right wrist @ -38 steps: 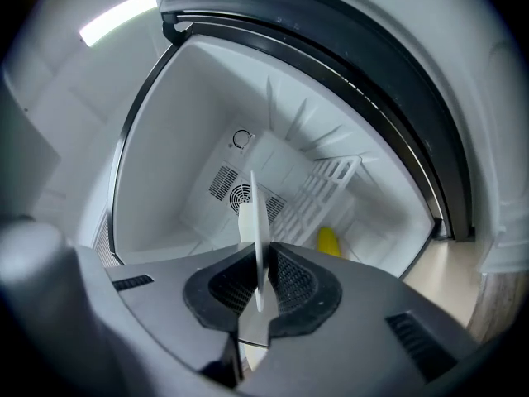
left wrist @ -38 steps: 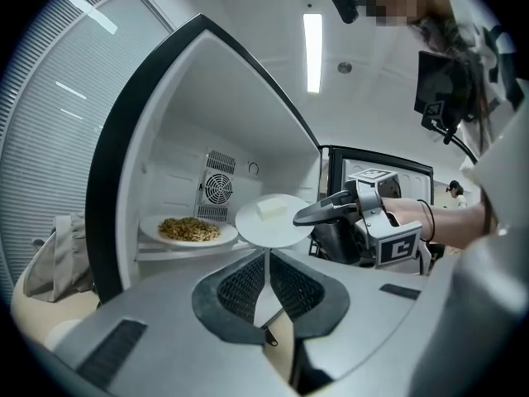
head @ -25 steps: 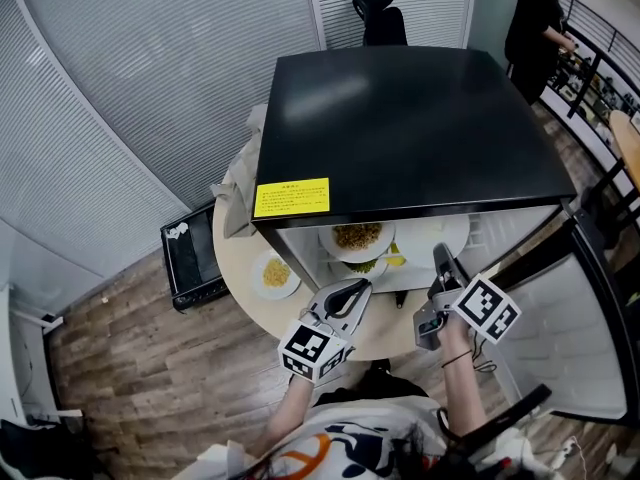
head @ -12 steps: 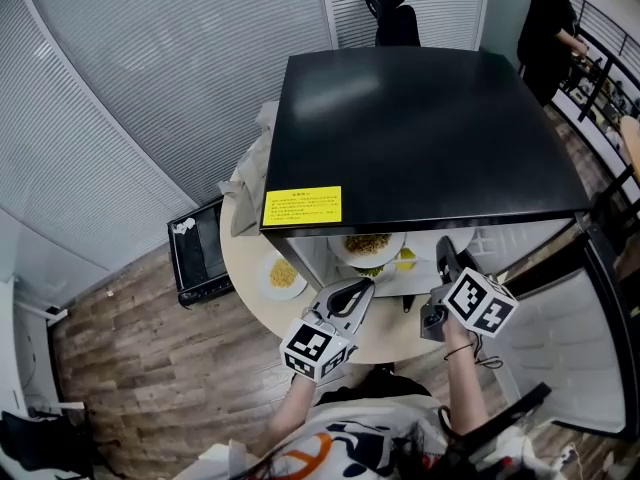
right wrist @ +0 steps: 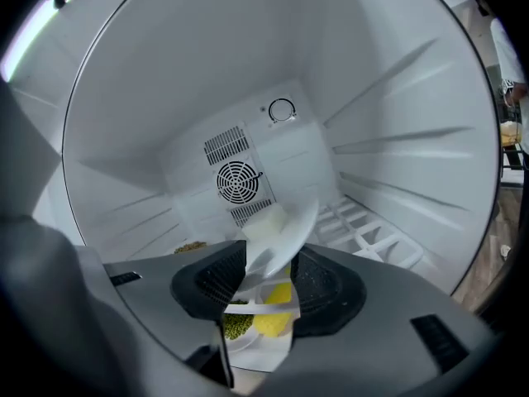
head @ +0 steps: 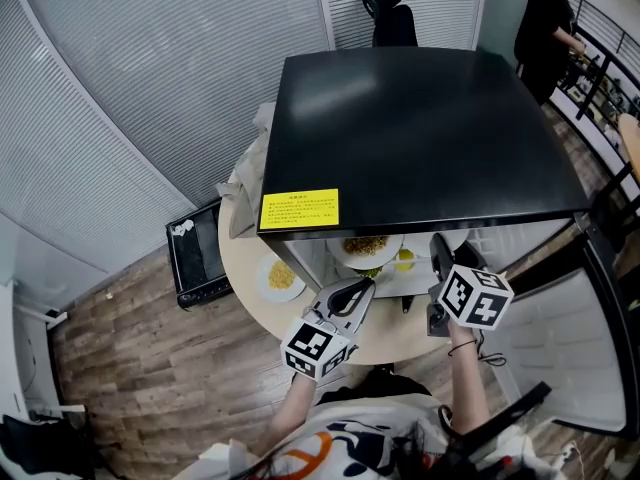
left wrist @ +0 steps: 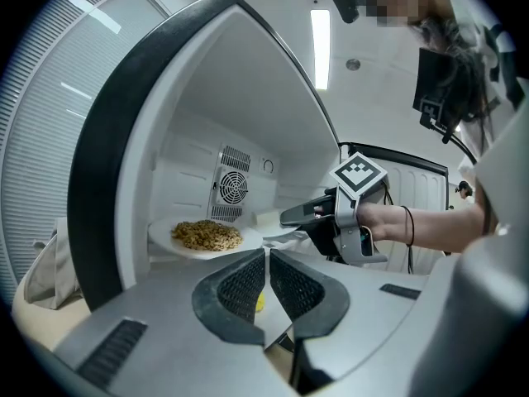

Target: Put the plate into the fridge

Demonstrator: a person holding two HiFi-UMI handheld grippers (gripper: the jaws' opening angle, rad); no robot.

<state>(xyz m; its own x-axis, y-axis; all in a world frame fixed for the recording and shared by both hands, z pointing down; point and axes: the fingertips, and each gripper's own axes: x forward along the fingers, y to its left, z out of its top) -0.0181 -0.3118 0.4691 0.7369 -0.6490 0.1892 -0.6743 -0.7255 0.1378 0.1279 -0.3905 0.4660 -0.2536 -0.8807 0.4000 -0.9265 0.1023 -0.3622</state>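
Note:
The black fridge [head: 420, 128] stands open on a round table. My right gripper [head: 438, 242] reaches into it. Its jaws have just been opening, and the tilted rim of a white plate [right wrist: 289, 231] lies loosely between them, in a gap wider than the rim. Under it sits a divided plate [right wrist: 256, 319] with green peas and yellow food. A plate of fried rice [left wrist: 202, 236] rests on the shelf to the left. My left gripper [head: 360, 288] hovers in front of the fridge opening, shut and empty. The left gripper view shows the right gripper [left wrist: 286, 217] inside the fridge.
The fridge door [head: 575, 338] hangs open on the right. Another plate of yellow food [head: 279, 276] sits on the table [head: 240, 258] left of the fridge. A black appliance [head: 200, 253] lies on the floor. A person [head: 545, 18] stands at the back right.
The right gripper has rolled, so its marker cube faces differently, and has shifted slightly. Its jaws went from shut to parted. The left gripper has stayed put.

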